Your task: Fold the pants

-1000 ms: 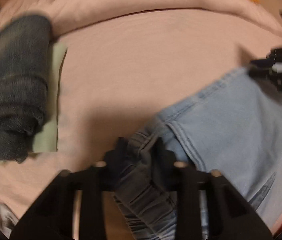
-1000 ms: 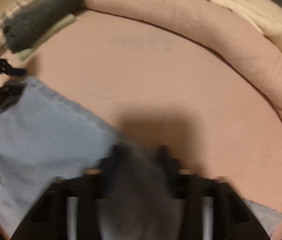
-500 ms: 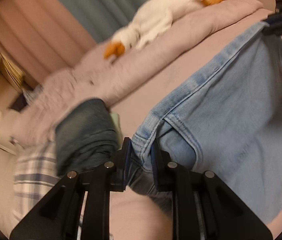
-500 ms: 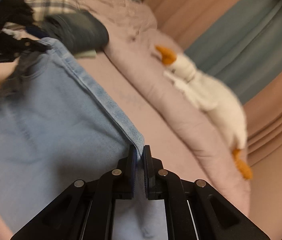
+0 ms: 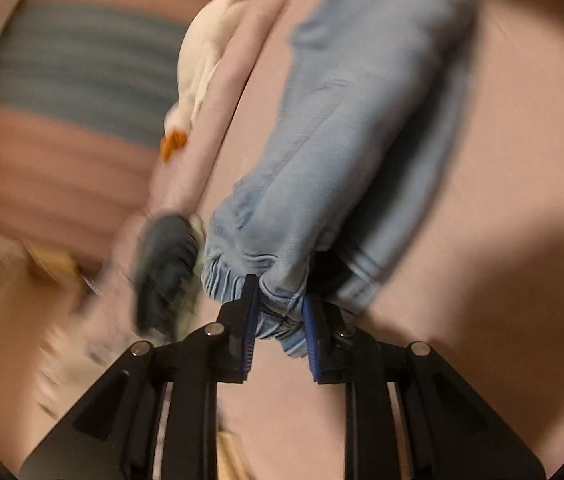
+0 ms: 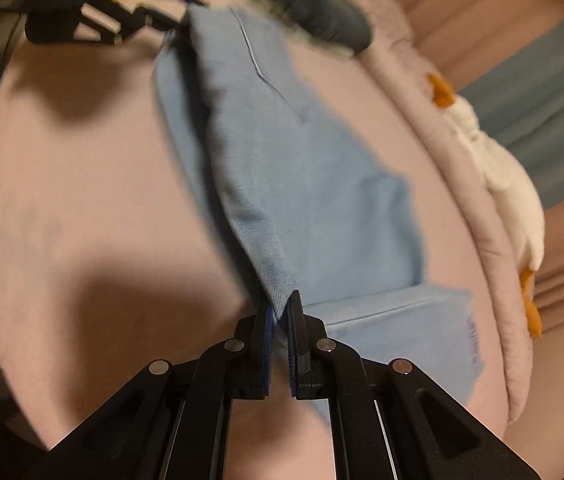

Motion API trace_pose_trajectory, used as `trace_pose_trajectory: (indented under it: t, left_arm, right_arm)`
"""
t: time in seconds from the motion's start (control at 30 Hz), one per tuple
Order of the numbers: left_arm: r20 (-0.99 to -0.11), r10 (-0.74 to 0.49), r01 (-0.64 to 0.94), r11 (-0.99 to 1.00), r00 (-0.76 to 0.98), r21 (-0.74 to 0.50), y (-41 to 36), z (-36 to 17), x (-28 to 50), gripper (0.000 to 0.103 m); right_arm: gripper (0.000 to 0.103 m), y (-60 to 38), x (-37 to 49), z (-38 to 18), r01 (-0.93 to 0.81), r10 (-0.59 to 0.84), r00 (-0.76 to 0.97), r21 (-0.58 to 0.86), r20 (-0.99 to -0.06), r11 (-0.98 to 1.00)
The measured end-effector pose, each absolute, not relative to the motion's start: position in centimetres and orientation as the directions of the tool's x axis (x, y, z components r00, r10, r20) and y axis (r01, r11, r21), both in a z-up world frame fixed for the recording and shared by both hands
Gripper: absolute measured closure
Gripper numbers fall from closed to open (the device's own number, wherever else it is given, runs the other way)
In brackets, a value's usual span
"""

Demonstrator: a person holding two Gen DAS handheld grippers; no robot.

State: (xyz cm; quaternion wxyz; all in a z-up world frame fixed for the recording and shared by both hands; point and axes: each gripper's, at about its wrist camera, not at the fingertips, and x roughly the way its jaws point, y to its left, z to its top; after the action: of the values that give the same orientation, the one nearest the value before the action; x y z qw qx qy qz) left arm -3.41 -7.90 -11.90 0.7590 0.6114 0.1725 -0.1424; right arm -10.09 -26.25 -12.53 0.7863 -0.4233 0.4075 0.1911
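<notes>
Holding the light-blue jeans (image 6: 294,152) stretched in the air above the pink bed sheet (image 6: 81,168), the left gripper (image 5: 279,320) pinches the gathered elastic waistband (image 5: 241,276) at lower centre, while the right gripper (image 6: 279,316) is clamped on a leg edge. Likely mid-fold; next, lower the cloth flat, edges aligned.

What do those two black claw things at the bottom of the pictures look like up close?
Both are alike. The left gripper and right gripper are matte black plastic with angular, triangular cut-out arms joined by round silver pins. Each has two flat fingers lined with ribbed blue pads. No cables, labels or sleeves show in either view.
</notes>
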Motion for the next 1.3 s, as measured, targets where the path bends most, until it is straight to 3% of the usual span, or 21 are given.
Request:
trace_pose_trajectory:
  t: [0.07, 0.3, 0.43, 0.5, 0.6, 0.67, 0.83, 0.93, 1.0, 1.13, 1.2, 1.27, 1.3]
  left_arm:
    - [-0.406, -0.011, 0.403, 0.157, 0.914, 0.902, -7.7, -12.2, -3.5, 0.083]
    - [-0.449, -0.001, 0.43, 0.295, 0.893, 0.853, -6.2, -9.6, -0.7, 0.079]
    - [-0.415, 0.006, 0.409, 0.155, 0.91, 0.899, -6.1, -12.9, -2.4, 0.069]
    - [-0.418, 0.011, 0.412, 0.153, 0.908, 0.898, -5.6, -12.9, -2.9, 0.065]
    - [-0.44, 0.04, 0.421, 0.228, 0.897, 0.878, -4.3, -11.1, -3.3, 0.047]
    - [-0.448, 0.053, 0.414, 0.298, 0.892, 0.86, -3.7, -9.6, -3.5, 0.045]
    - [-0.548, -0.041, 0.463, 0.588, 0.836, 0.663, -6.2, -5.4, -2.4, 0.045]
    - [-0.591, -0.156, 0.512, 0.697, 0.791, 0.502, -10.1, -4.5, -1.7, 0.041]
    - [-0.621, -0.192, 0.539, 0.721, 0.76, 0.435, -12.7, -5.0, -1.4, 0.041]
    - [-0.675, -0.233, 0.585, 0.73, 0.7, 0.354, -16.8, -6.7, -1.2, 0.041]
    - [-0.69, -0.258, 0.604, 0.729, 0.677, 0.32, -17.9, -7.1, -1.0, 0.041]
    - [-0.701, -0.278, 0.615, 0.736, 0.656, 0.283, -18.4, -7.5, -0.7, 0.041]
    - [-0.708, -0.287, 0.616, 0.744, 0.645, 0.259, -18.4, -7.5, 0.1, 0.04]
  right_arm:
    - [0.098, -26.0, -9.8, -13.0, -0.642, -0.053, 0.594, -0.513, -0.803, 0.57]
    - [0.098, -26.0, -10.5, -9.1, -0.564, -0.032, 0.647, -0.507, -0.762, 0.652]
    - [0.098, -25.9, -9.6, -12.6, -0.604, -0.051, 0.548, -0.437, -0.835, 0.667]
    - [0.097, -25.9, -9.9, -12.4, -0.585, -0.049, 0.573, -0.45, -0.818, 0.675]
    - [0.084, -27.6, -10.0, -10.6, -0.56, 0.04, 0.518, -0.303, -0.854, 0.771]
    - [0.078, -29.1, -10.1, -9.1, -0.508, 0.09, 0.504, -0.211, -0.859, 0.835]
    - [0.078, -31.5, -8.8, -6.5, -0.378, 0.224, 0.553, -0.001, -0.803, 0.926]
    - [0.078, -30.2, -7.6, -9.1, -0.349, 0.206, 0.523, 0.013, -0.827, 0.937]
    - [0.077, -29.6, -6.6, -12.3, -0.332, 0.166, 0.445, 0.011, -0.88, 0.943]
    - [0.075, -31.3, -6.2, -11.0, -0.281, 0.253, 0.438, 0.136, -0.863, 0.95]
    - [0.067, -33.2, -6.3, -9.4, -0.251, 0.287, 0.464, 0.186, -0.838, 0.95]
    - [0.047, -36.3, -5.9, -7.7, -0.176, 0.287, 0.514, 0.228, -0.808, 0.958]
    - [0.043, -38.5, -5.2, -7.1, -0.105, 0.27, 0.535, 0.253, -0.801, 0.962]
